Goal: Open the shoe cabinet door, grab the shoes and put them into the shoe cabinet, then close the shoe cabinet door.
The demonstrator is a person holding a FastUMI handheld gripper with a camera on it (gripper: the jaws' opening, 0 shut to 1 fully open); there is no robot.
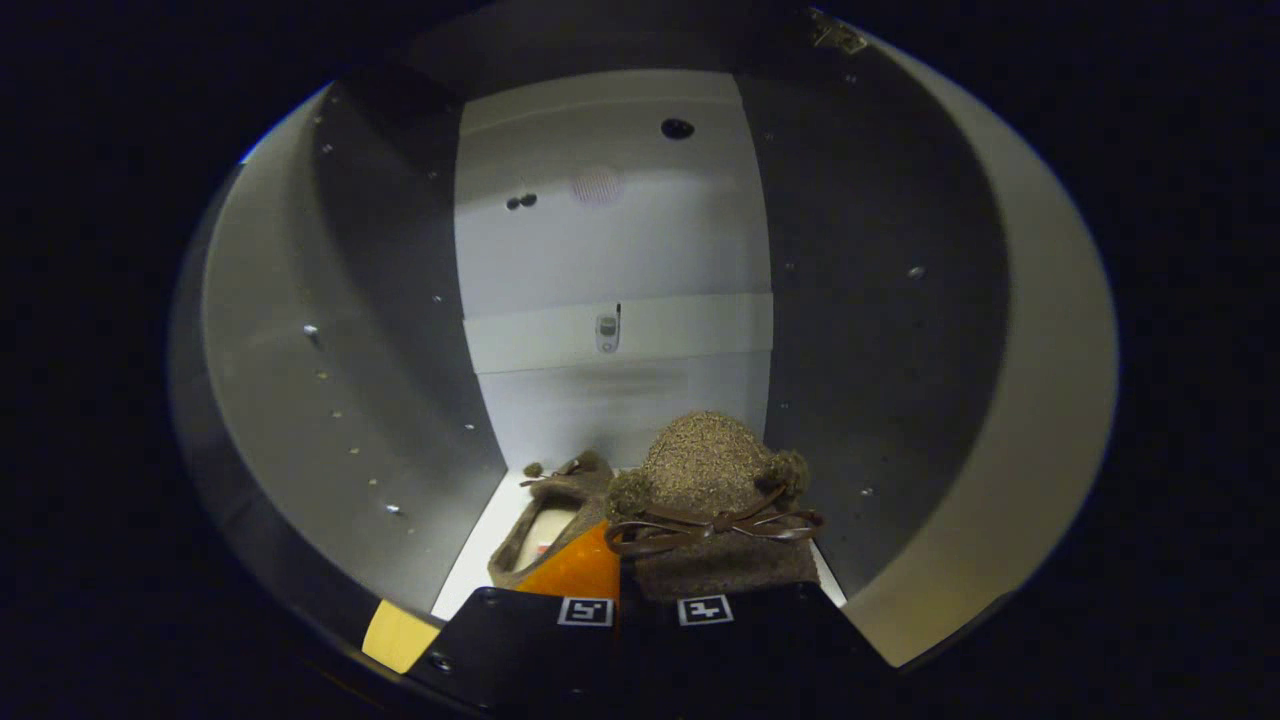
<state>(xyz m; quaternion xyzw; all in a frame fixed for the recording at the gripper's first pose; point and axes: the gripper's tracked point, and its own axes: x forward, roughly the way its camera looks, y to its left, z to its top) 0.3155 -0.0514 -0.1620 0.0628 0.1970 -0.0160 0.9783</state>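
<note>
I am inside the shoe cabinet [610, 250], facing its pale back panel. A brown fuzzy shoe [715, 480] with a leather bow and small pom-poms sits just ahead of my fingertips, toe pointing at the back panel. My gripper [622, 600] is shut on its near edge, the fingers nearly touching. A second matching shoe [550, 525] lies on the cabinet's white floor [480, 560], left of the held one and beside the left wall, with its opening facing up.
Dark side walls [380, 330] with rows of shelf-pin holes close in on both sides. A pale rail with a small fitting [607, 332] crosses the back panel. The cabinet's light front edge [1040, 420] curves around the right.
</note>
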